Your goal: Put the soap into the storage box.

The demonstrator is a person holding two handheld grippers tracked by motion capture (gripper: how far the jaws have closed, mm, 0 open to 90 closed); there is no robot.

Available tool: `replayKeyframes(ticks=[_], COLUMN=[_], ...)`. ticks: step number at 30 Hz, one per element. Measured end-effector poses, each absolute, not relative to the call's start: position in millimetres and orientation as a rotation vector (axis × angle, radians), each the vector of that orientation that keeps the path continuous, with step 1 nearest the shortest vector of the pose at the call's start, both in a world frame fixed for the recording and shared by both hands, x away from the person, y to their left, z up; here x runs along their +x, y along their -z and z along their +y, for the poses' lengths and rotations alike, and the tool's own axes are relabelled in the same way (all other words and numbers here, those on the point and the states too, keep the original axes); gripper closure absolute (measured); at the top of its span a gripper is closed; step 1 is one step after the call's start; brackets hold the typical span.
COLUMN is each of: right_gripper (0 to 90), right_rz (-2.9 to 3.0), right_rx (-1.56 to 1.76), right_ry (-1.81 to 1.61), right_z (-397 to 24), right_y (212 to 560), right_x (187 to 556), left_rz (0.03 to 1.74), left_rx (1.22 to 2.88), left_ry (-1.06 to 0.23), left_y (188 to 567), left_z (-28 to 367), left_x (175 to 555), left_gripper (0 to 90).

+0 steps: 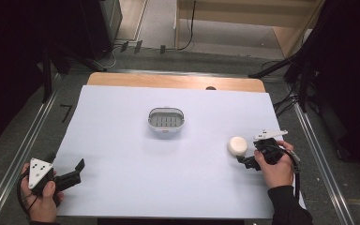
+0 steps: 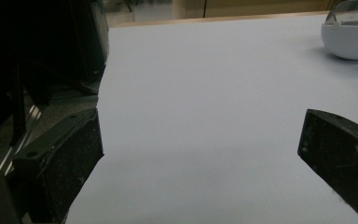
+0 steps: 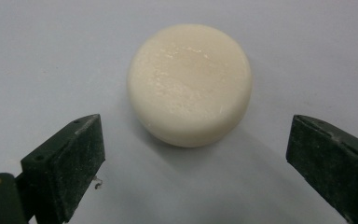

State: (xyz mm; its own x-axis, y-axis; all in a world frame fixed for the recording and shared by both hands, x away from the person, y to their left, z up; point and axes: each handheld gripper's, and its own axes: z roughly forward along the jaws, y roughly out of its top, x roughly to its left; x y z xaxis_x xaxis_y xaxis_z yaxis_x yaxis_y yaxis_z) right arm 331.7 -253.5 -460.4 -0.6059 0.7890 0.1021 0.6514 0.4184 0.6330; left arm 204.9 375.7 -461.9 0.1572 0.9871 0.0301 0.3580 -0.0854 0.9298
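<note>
A round cream-white soap bar (image 1: 237, 146) lies on the white table sheet (image 1: 122, 154) at the right. My right gripper (image 1: 243, 160) sits just below and to the right of it, jaws open. In the right gripper view the soap (image 3: 189, 84) lies just ahead of the two black jaws, not between the pads (image 3: 77, 161). My right gripper (image 3: 193, 163) touches nothing. A white soap dish (image 1: 166, 121) with a slotted grey insert stands mid-table. My left gripper (image 1: 77, 169) rests at the sheet's near left corner, open and empty. Its own view shows the left gripper (image 2: 200, 154) over bare sheet, the dish (image 2: 352, 37) far off.
The wooden table edge (image 1: 176, 80) runs along the back. Metal rails (image 1: 318, 154) flank both sides of the table. Dark stands and cables occupy the floor beyond the far edge.
</note>
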Motion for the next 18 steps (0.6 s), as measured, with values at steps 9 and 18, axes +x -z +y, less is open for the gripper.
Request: replayKeyframes(ticks=[9, 18], right_gripper=[10.1, 13.4], right_rz=[2.443, 2.433], right_rx=[1.306, 1.326], right_ry=[-0.972, -0.95], right_z=[-250, -239], right_y=[463, 461], right_x=[338, 344], left_rz=[1.328, 1.327], left_rx=[1.591, 1.593], left_ry=[-0.94, -0.942], left_y=[462, 462], left_z=[376, 375], left_x=[205, 205], left_gripper=[0.2, 0.2])
